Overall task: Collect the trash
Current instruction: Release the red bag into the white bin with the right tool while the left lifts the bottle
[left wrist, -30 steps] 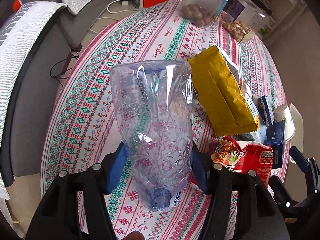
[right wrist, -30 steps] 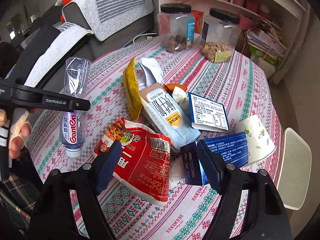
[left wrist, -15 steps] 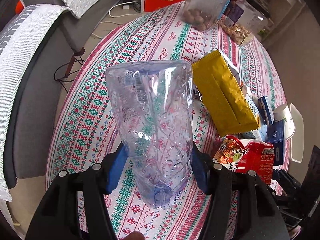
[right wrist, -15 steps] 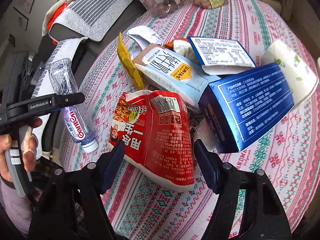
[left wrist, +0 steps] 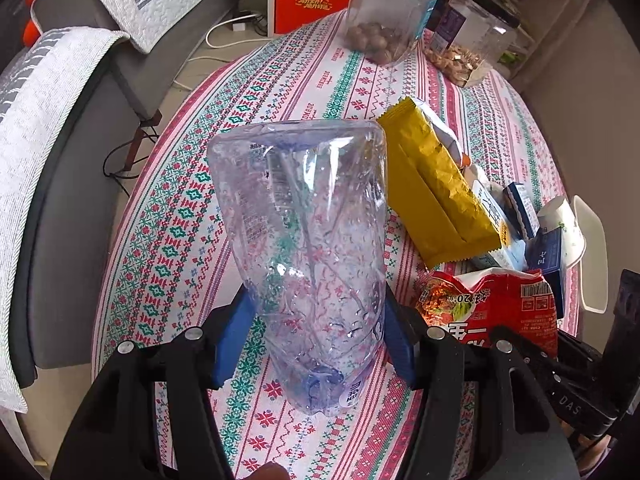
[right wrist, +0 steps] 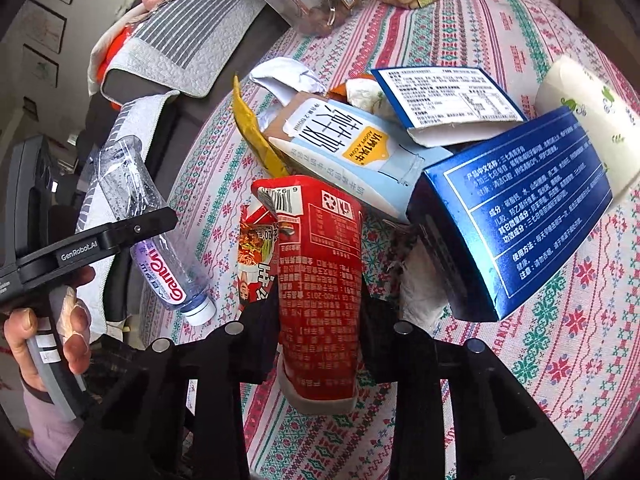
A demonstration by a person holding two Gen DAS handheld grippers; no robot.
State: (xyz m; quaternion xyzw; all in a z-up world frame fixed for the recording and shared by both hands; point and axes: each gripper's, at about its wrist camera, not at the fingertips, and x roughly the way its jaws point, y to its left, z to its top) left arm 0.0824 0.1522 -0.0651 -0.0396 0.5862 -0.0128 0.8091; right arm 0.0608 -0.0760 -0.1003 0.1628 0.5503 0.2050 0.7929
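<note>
Jars (left wrist: 390,12) at twelve o'clock on the table hold brown nuts, and a second jar (left wrist: 472,40) beside it holds paler pieces. Left gripper (left wrist: 316,344) is clamped on an empty clear bottle (left wrist: 308,248), held above the patterned tablecloth (left wrist: 240,120). Right gripper (right wrist: 320,312) pinches a red noodle packet (right wrist: 320,280); a blue box (right wrist: 516,208) lies at two o'clock, a milk pouch (right wrist: 352,148) behind. A grey sofa (left wrist: 80,120) stands at nine o'clock.
</note>
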